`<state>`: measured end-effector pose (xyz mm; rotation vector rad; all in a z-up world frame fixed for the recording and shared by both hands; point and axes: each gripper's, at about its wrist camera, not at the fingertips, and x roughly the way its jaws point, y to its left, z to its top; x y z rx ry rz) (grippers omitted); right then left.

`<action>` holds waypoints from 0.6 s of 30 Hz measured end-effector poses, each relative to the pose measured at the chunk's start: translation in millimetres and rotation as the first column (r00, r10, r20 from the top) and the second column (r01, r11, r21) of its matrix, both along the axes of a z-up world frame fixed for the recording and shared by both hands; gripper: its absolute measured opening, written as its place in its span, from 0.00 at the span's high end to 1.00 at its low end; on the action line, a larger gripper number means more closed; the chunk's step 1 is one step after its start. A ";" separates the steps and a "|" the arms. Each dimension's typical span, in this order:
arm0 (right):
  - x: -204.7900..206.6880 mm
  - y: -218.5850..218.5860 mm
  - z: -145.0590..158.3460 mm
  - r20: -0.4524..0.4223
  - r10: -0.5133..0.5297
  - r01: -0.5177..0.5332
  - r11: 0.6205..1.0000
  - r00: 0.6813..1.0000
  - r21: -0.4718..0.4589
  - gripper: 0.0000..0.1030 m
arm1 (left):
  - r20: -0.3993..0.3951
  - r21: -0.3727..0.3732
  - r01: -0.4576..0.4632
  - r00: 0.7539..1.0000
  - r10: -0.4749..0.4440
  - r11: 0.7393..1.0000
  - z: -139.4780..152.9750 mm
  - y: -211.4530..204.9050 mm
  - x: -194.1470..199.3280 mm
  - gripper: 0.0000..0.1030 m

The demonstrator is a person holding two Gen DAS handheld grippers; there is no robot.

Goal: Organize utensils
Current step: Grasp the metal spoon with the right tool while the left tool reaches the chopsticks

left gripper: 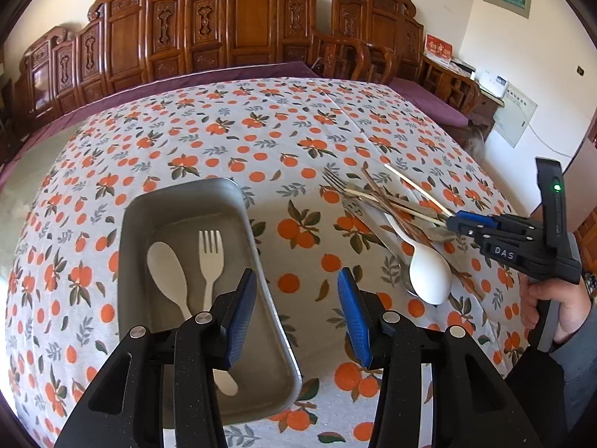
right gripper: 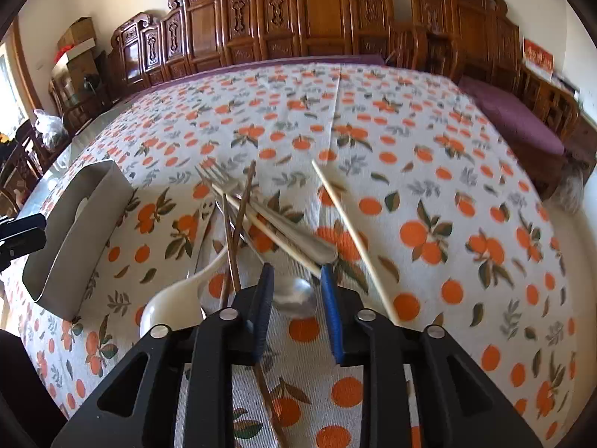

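**Right tool over the utensil pile, left tool above the tray**

The right tool points steeply down at the loose pile, its blue pads spread partway with nothing pinched. Between and just beyond the fingertips lies the bowl of a metal spoon, with the near end of a pale chopstick crossing just ahead. The pads touch neither, as far as the right wrist view shows. Around them lie dark brown chopsticks, a metal fork, a white spoon at the left and a second pale chopstick lying apart at the right.

The left tool hangs with its pads spread and empty, one finger over the right rim of the grey tray, the other over bare cloth. In the tray lie a white plastic spoon and a white plastic fork, side by side.

Everything rests on a surface covered by an orange-print tablecloth. Carved wooden chairs line the far side. A hand grips the right tool's handle.
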<state>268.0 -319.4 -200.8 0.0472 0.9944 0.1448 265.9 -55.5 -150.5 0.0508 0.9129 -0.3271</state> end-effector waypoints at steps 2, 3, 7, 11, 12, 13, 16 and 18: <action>1.4 -0.6 -3.5 -0.012 -0.007 0.007 1.000 1.000 0.001 0.70 | -0.002 0.004 0.006 1.000 -0.006 1.000 -1.1 -3.7 -1.6 0.58; 2.3 -1.1 -5.7 -0.022 -0.013 0.013 1.000 1.000 0.011 0.69 | -0.003 0.005 0.010 1.000 -0.010 1.000 -1.8 -6.0 -2.5 0.58; 5.3 -2.6 -13.0 -0.057 -0.027 0.029 0.999 0.998 0.040 0.67 | -0.006 0.008 0.022 1.000 -0.022 1.000 -3.5 -11.5 -4.2 0.58; 5.9 -1.4 -17.6 -0.082 -0.036 0.040 0.997 0.996 0.059 0.67 | -0.009 0.014 0.029 1.000 -0.029 0.999 -5.2 -15.6 -4.1 0.58; 6.5 -2.3 -19.2 -0.093 -0.043 0.050 0.996 0.995 0.071 0.67 | -0.010 0.015 0.031 0.999 -0.030 0.999 -5.5 -16.4 -4.5 0.58; 7.6 -3.5 -20.4 -0.101 -0.047 0.055 0.995 0.994 0.080 0.67 | -0.010 0.015 0.032 0.999 -0.031 0.999 -5.6 -17.2 -4.7 0.58; 8.2 -7.1 -20.7 -0.109 -0.061 0.074 0.990 0.992 0.117 0.66 | -0.010 0.018 0.035 0.999 -0.035 0.999 -5.9 -19.1 -5.2 0.58; 8.0 -9.8 -21.1 -0.118 -0.069 0.086 0.985 0.991 0.148 0.69 | -0.010 0.018 0.038 0.999 -0.037 0.999 -6.1 -20.5 -6.0 0.58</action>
